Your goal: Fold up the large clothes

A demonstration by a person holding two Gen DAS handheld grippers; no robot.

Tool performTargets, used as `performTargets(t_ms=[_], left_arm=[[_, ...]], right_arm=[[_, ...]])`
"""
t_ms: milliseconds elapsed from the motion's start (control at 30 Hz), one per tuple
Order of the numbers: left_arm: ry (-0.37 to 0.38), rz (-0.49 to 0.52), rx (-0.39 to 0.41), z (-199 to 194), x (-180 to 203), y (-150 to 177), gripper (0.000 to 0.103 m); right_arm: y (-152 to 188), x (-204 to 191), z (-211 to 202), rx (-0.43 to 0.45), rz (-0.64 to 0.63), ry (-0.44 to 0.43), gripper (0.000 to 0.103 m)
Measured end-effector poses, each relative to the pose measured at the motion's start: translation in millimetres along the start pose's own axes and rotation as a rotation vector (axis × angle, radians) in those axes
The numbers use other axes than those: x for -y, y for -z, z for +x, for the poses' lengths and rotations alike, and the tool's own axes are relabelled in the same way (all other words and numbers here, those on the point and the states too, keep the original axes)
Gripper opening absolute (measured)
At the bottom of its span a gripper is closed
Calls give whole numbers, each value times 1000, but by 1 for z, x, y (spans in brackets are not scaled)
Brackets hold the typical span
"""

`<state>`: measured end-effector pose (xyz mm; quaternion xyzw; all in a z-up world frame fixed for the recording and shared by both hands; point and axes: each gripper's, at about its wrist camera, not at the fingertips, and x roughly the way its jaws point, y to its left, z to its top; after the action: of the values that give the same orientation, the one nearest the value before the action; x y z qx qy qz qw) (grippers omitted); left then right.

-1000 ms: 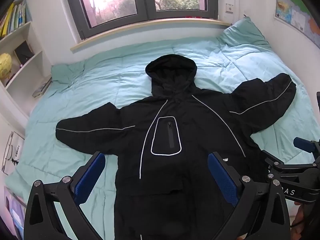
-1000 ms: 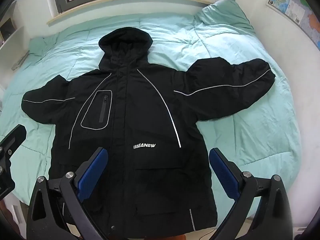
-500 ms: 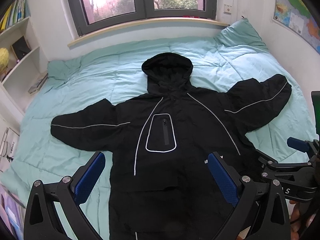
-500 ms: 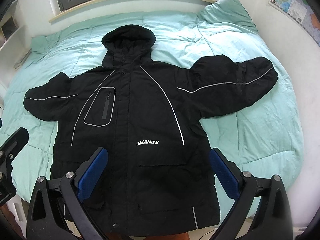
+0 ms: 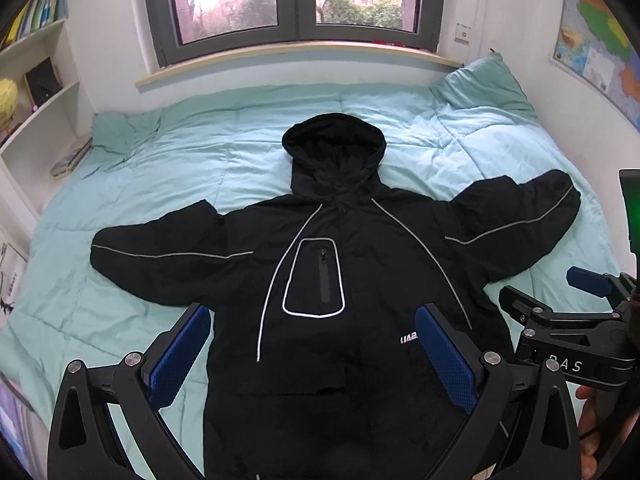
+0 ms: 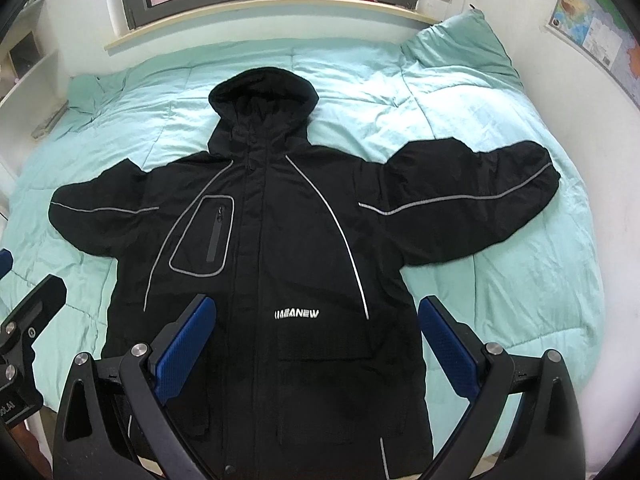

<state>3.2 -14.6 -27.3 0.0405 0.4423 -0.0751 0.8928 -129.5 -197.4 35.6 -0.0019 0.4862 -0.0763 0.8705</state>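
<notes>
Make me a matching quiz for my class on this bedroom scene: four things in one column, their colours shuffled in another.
Things:
1. jacket
2. quilt
3. finger pads
4. window frame

Colours:
a. blue
b. dark grey
c. black
d. mint green

Pairs: 1-c, 2-d, 3-a, 4-b

White block letters on the chest of the black jacket (image 6: 280, 240) read roughly "MEANEW". In the left wrist view, the right hand-held gripper (image 5: 576, 320) carried the letters "BAS" on its body. The wall map (image 5: 596, 48) print was too small to read.
</notes>
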Motion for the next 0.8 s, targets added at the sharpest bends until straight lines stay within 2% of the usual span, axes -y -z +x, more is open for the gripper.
performTargets(t_ms=[300,433,567,667,767,800], left_arm=[[5,16,-11,25,15,-26,102],[6,38,-14,44,21,-40,102],[11,8,-39,75,13,-58,102],[-5,-46,-49,97,-15,-65,102],[-43,-162,-67,115,-72,-65,102],[-70,-217,-60,117,-102,-62,102]], right_arm=[[-30,23,16,4,41,-2,102],[-48,40,29,-1,74,13,102],[-63,51,51,-22,97,15,102],[-70,45,69,-48,86,27,102],[-67,28,82,-93,65,15,102],[-65,19,86,-105,55,5,102]])
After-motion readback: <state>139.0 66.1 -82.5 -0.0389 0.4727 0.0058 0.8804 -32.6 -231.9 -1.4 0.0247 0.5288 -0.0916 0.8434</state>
